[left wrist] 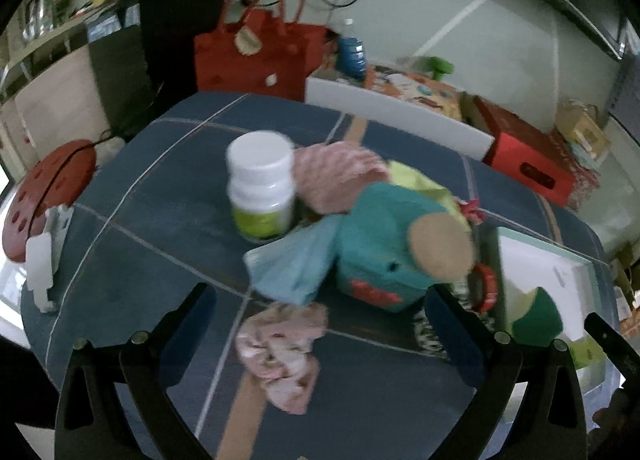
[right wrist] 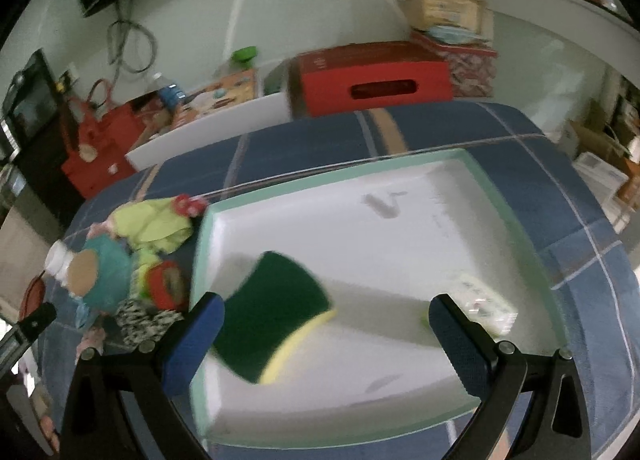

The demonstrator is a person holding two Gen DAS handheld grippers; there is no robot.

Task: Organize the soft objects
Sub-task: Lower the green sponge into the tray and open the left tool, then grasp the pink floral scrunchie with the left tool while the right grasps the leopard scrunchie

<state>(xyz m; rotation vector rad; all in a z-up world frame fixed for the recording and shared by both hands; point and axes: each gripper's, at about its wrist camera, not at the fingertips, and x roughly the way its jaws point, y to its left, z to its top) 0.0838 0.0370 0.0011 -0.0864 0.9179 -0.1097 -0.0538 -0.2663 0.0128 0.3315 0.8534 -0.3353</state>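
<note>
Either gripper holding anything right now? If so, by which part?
Nothing is held. Left gripper is open above the pink cloth; right gripper is open over the sponge in the tray, pads clear.

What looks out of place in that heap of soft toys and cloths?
The hard white bottle standing upright among the soft things, right beside the pink cloth and teal plush toy. It's rigid plastic, unlike everything around it.

My view motion-blurred, white bottle (left wrist: pixel 262 184) label unreadable, sponge (left wrist: pixel 534 314) half hidden behind my hand-held gripper, zebra-patterned cloth (right wrist: pixel 142 318) mostly covered by the teal plush (right wrist: pixel 106 276).
</note>
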